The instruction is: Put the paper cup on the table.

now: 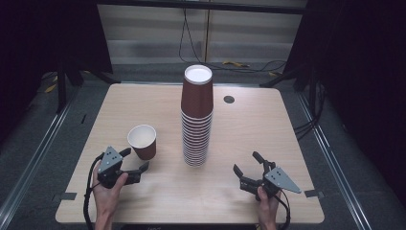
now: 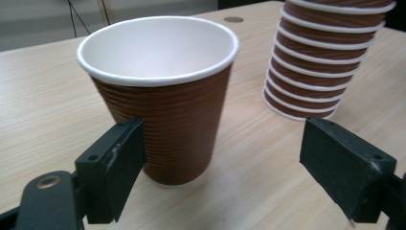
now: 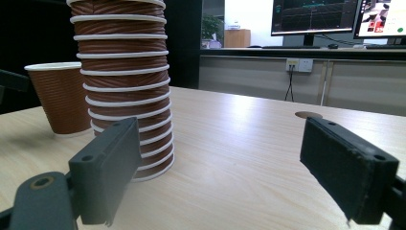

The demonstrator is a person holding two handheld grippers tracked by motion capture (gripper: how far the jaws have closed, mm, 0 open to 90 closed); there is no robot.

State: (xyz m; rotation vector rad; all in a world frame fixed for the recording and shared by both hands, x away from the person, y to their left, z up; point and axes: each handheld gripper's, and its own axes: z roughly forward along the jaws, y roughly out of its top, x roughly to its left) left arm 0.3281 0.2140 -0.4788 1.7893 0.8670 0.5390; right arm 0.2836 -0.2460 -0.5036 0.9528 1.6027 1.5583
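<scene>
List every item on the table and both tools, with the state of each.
Single cup: upright, mouth up, empty, standing apart from the stack.
Cup stack: inverted, nested, standing tall.
Left tool: open, by the single cup, gripping nothing.
Right tool: open, holding nothing.

A stack of inverted cups [image 1: 197, 120] stands near the middle of the table [image 1: 158, 196], with a single upright cup [image 1: 142, 141] on the tabletop to its left and slightly nearer the person. The left gripper [image 1: 135, 160] rests at the table's near left, just in front of the single cup, its jaws spread with the cup [image 2: 165, 96] between them, close by one jaw and apart from the other. The right gripper [image 1: 247, 163] sits at the near right, well apart from the stack [image 3: 125, 86]. A round grommet [image 1: 229, 99] lies behind and right of the stack. Cables [image 1: 239, 64] trail across the floor beyond the far edge.
</scene>
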